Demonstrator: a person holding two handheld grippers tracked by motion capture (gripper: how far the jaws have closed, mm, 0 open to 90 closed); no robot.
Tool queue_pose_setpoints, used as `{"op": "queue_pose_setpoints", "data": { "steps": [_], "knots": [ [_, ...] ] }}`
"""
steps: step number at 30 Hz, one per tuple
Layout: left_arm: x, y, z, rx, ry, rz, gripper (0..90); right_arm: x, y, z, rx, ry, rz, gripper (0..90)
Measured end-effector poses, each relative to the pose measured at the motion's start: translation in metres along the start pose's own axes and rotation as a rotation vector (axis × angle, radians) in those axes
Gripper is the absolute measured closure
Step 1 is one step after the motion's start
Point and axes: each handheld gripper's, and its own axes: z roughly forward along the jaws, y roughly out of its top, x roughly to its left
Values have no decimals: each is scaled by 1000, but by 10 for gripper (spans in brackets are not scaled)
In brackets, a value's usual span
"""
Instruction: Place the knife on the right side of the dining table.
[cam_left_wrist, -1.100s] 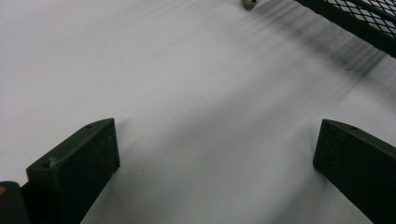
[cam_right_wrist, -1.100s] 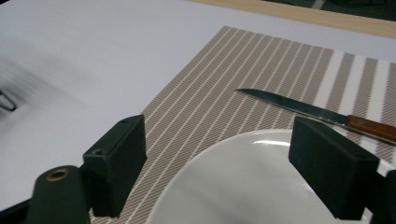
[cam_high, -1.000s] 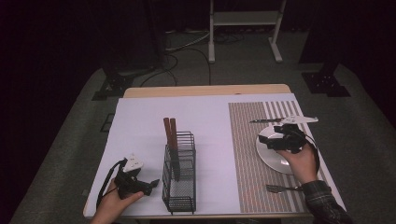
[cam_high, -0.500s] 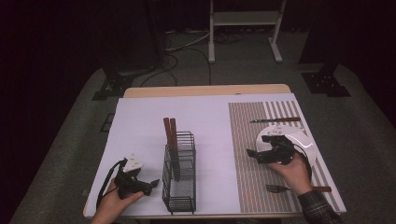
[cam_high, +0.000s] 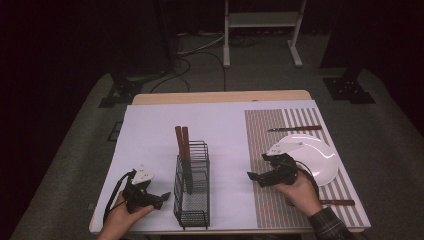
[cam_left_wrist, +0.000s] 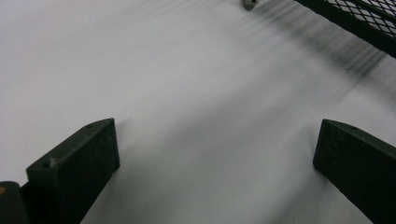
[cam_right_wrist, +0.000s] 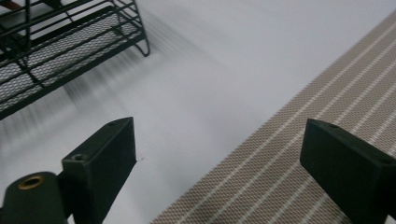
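Near the front edge, the left claw (cam_high: 162, 196) sits wide open, holding nothing. Farther in, the right claw (cam_high: 256, 177) has just been opening and is wide now, with nothing between its jaws. Just behind it lies the white plate (cam_high: 320, 162). It looks hard, slippery and easy to break, so pinch its rim.

Your right sleeve (cam_high: 327, 225) is dark plaid. Both tongs are black with a pale three-cornered plate on top; the left tongs (cam_high: 162, 197) trail a black looping cable, and the right tongs' (cam_high: 253, 176) blocky fingers (cam_right_wrist: 103, 158) carry small screw holes
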Motion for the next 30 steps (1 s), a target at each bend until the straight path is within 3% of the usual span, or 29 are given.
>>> {"op": "queue_pose_setpoints", "data": {
  "steps": [9,19,30],
  "knots": [
    [0,0,0,0,0,0,0,24,3,18,22,44,-29,94],
    [0,0,0,-1,0,0,0,51,1,41,71,88,-105,94],
    [0,0,0,-3,1,0,0,68,-3,58,108,102,-167,94]
  ]
}}
